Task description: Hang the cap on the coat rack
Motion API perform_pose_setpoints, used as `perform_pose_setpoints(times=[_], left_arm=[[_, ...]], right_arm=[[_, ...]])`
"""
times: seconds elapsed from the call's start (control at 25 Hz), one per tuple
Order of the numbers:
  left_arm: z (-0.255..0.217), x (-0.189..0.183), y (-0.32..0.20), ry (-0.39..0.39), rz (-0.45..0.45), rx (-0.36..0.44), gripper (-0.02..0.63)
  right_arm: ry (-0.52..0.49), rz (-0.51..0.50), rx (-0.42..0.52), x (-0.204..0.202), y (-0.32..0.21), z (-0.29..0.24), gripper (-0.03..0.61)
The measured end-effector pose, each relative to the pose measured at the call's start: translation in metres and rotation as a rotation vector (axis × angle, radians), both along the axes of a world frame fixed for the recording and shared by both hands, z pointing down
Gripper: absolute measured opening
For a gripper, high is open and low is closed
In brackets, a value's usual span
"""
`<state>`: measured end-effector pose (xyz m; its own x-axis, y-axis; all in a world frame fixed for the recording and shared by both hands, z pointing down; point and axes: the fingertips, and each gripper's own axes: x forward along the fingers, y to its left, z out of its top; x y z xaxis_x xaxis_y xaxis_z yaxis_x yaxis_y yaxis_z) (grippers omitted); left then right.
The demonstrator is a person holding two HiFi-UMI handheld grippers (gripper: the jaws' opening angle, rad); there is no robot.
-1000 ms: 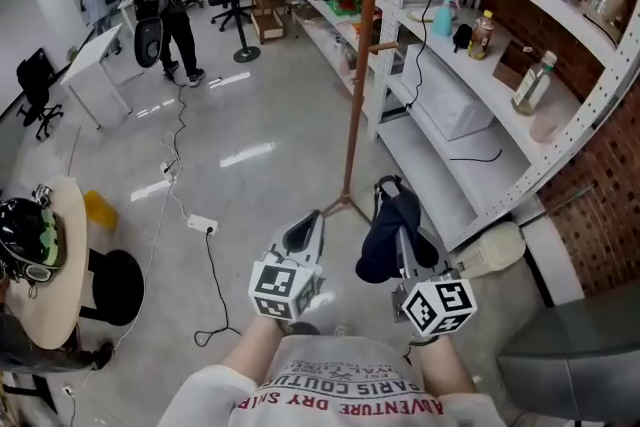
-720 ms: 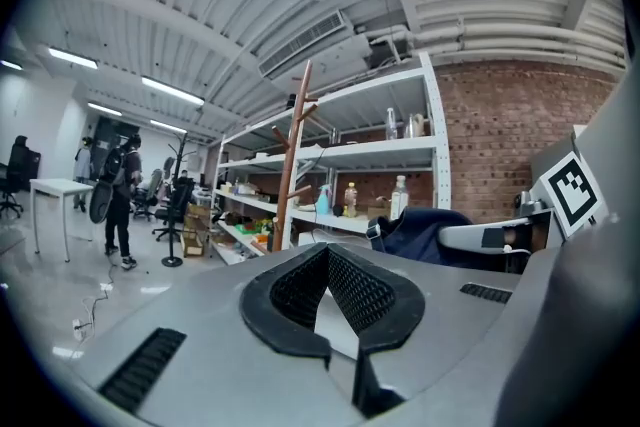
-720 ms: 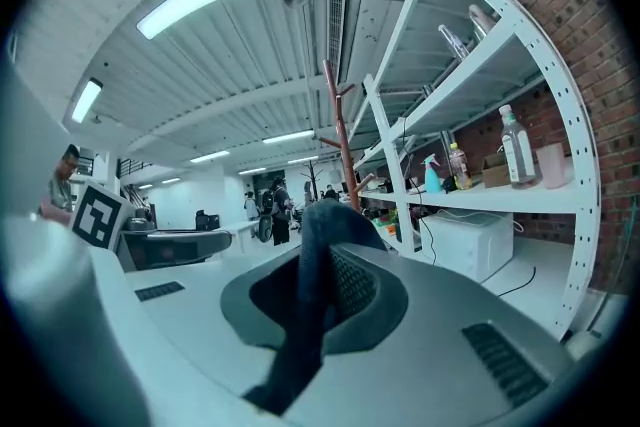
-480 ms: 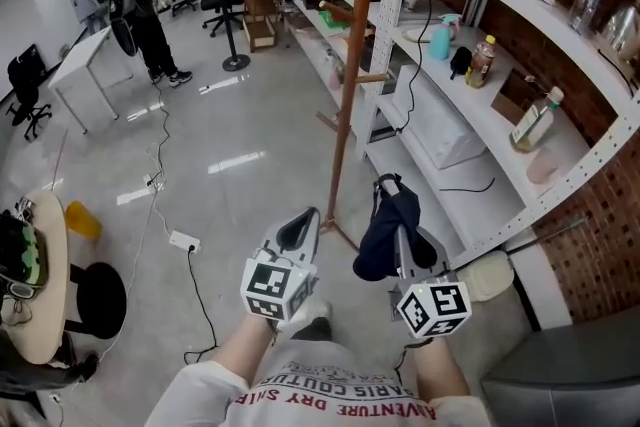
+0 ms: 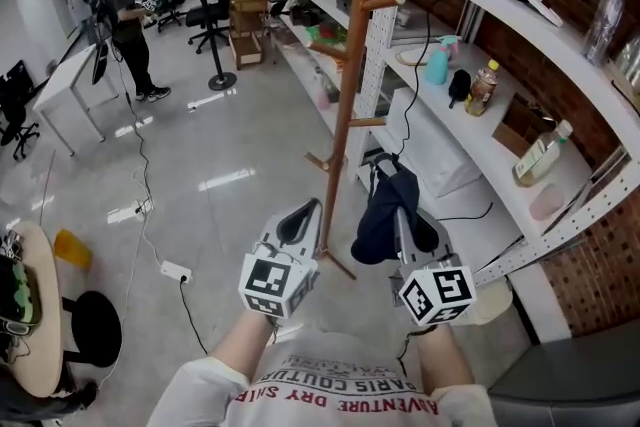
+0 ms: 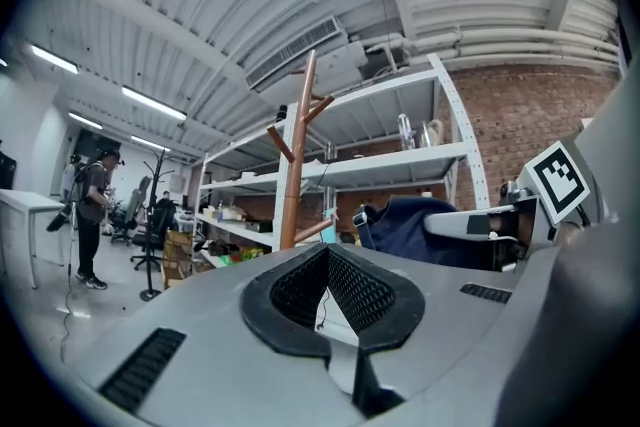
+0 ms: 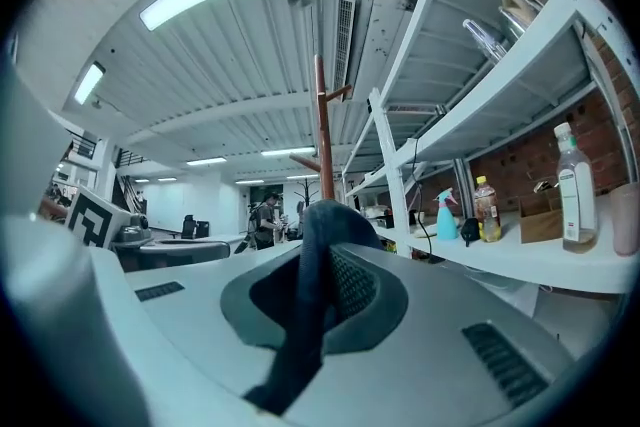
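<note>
The brown wooden coat rack (image 5: pixel 352 75) stands on the floor just ahead, with short pegs sticking out along its pole. A navy cap (image 5: pixel 386 212) hangs from my right gripper (image 5: pixel 399 211), which is shut on its fabric (image 7: pixel 308 287) and holds it just right of the pole, below the lowest pegs. My left gripper (image 5: pixel 301 221) is shut with nothing in it, just left of the pole. In the left gripper view the pole (image 6: pixel 291 177) rises beyond the jaws, with the cap (image 6: pixel 412 229) to the right. The right gripper view shows the rack (image 7: pixel 324 137) straight ahead.
White metal shelving (image 5: pixel 470 130) with bottles and a spray bottle (image 5: pixel 438 65) runs along the brick wall on the right, close behind the rack. A power strip (image 5: pixel 176 270) and cables lie on the floor to the left. A person (image 5: pixel 125 20) stands far back left by desks and chairs.
I have come closer to the coat rack, whose pole now stands just beyond and between the two grippers. Both grippers keep their pose, and the cap stays in the right one.
</note>
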<state>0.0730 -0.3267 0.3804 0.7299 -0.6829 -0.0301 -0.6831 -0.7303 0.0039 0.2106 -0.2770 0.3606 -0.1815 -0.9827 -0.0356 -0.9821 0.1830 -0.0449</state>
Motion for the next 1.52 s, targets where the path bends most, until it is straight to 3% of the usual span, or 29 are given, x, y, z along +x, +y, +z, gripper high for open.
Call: perform_pose_setpoints(times=[0.44, 0.76, 1.08, 1.32, 1.52], left_arm=[[-0.004, 0.035, -0.040, -0.041, -0.034, -0.014, 0.005], [-0.009, 0.047, -0.044, -0.050, -0.092, -0.002, 0.005], [-0.002, 0.050, -0.043, -0.071, -0.119, -0.023, 0.005], [-0.009, 0.048, -0.042, -0.057, -0.146, -0.008, 0.005], [-0.009, 0.047, -0.040, -0.054, -0.145, -0.014, 0.005]], right_arm=[[0.091, -0.129, 0.140, 0.017, -0.050, -0.077, 0.021], [0.148, -0.201, 0.343, 0.026, -0.060, -0.167, 0.022], [0.194, -0.232, 0.494, 0.021, -0.053, -0.224, 0.021], [0.169, -0.212, 0.543, 0.022, -0.058, -0.249, 0.021], [0.160, -0.196, 0.524, 0.020, -0.080, -0.257, 0.023]])
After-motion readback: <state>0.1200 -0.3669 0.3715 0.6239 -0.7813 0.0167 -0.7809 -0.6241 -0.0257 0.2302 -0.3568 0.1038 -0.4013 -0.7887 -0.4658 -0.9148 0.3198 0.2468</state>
